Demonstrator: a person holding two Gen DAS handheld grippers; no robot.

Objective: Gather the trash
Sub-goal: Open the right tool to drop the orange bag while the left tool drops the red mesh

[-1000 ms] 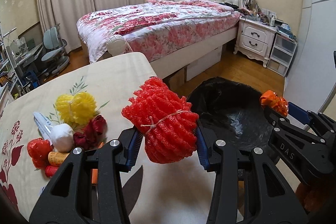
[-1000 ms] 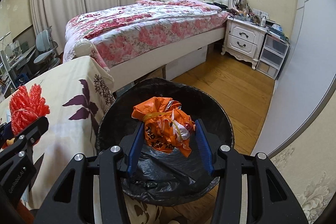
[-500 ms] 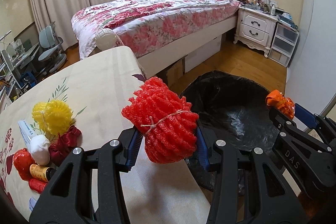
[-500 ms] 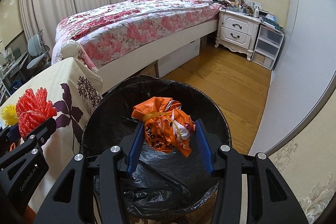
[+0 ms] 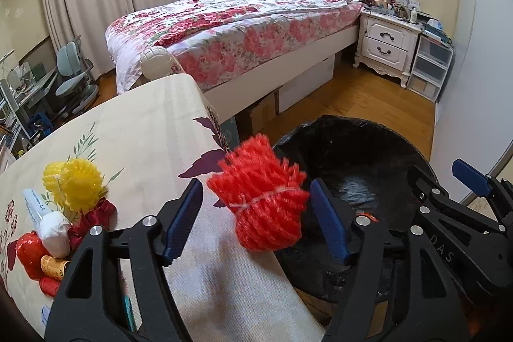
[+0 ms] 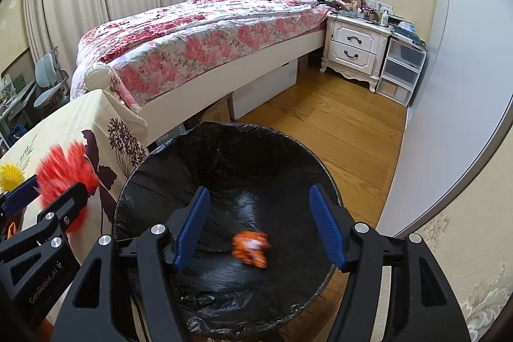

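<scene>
On the cloth-covered counter (image 5: pixel 134 143) beside the black-lined round bin (image 6: pixel 288 149), both tools have just been opening: the red foam-net bundle (image 5: pixel 263 197) hangs loose between the left tool's (image 5: pixel 256 220) spread jaws, and the crumpled orange wrapper (image 6: pixel 251 249) lies blurred in the bin below the right tool's (image 6: pixel 259 226) parted jaws.

Your left claw (image 5: pixel 256 223) and right claw (image 6: pixel 258 228) both tilt downward, side by side. Each has just been opening: blue pads (image 5: pixel 182 221) stand spread, pressing on nothing. The right claw's pads (image 6: pixel 327 228) likewise stand apart. Each claw's black frame shows in the other's view.
</scene>
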